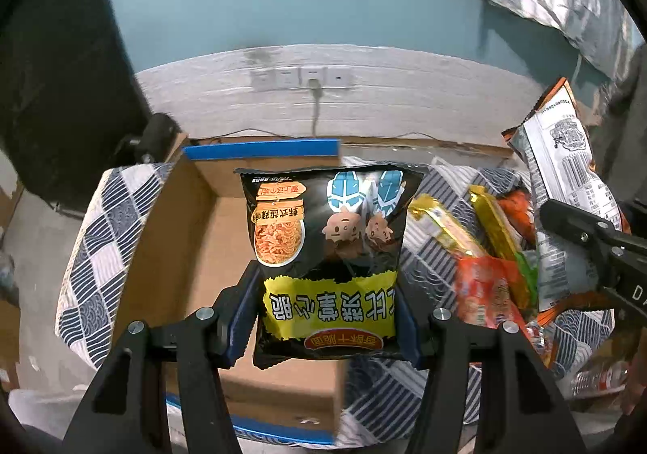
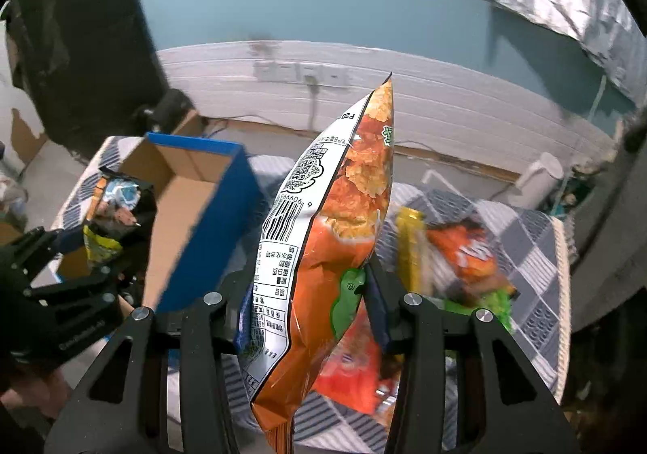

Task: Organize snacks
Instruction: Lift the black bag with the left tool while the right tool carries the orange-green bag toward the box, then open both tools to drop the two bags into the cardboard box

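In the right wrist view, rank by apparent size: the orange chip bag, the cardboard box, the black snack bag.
1. Orange chip bag, though it looms because it sits in the right claw nearest the camera.
2. Cardboard box.
3. Black snack bag, held farther off in the left claw.

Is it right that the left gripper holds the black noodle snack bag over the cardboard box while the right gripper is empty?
Not quite. The right gripper isn't empty: the right wrist view shows it shut on an orange chip bag. The rest holds: the left gripper holds the black noodle snack bag over the cardboard box.
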Demonstrator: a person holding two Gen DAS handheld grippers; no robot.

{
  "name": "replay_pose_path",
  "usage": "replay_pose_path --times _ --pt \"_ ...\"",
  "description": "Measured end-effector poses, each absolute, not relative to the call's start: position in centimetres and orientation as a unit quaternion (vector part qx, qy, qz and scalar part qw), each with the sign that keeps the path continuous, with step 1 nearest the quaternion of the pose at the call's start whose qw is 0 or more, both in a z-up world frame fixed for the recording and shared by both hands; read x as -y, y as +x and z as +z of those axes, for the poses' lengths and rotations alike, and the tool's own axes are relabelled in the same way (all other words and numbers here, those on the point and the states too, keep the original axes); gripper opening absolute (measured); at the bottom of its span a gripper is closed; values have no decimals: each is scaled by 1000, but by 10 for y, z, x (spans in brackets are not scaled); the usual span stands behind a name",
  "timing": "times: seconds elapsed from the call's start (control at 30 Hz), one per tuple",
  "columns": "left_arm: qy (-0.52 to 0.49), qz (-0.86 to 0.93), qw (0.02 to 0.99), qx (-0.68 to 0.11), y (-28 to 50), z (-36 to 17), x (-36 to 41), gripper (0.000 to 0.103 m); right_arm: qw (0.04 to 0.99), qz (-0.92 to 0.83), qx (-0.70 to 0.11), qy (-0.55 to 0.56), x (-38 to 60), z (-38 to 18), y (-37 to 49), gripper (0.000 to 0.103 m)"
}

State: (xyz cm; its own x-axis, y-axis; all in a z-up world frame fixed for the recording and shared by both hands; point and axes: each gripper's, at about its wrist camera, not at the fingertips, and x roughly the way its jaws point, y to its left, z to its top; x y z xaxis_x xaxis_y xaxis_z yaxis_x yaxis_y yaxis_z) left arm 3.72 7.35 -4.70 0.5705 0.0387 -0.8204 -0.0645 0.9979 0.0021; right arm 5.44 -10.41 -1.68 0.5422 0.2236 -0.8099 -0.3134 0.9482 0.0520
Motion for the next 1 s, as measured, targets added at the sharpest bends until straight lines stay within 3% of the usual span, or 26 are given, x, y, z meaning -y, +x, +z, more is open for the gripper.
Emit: replay_pose_path --times 0.57,1.0 --pt "-70 106 870 -476 27 -71 -184 60 842 234 -479 -84 -22 -39 75 44" --pt "-80 128 851 -504 28 -88 -200 62 816 258 -509 -96 -61 -60 73 47"
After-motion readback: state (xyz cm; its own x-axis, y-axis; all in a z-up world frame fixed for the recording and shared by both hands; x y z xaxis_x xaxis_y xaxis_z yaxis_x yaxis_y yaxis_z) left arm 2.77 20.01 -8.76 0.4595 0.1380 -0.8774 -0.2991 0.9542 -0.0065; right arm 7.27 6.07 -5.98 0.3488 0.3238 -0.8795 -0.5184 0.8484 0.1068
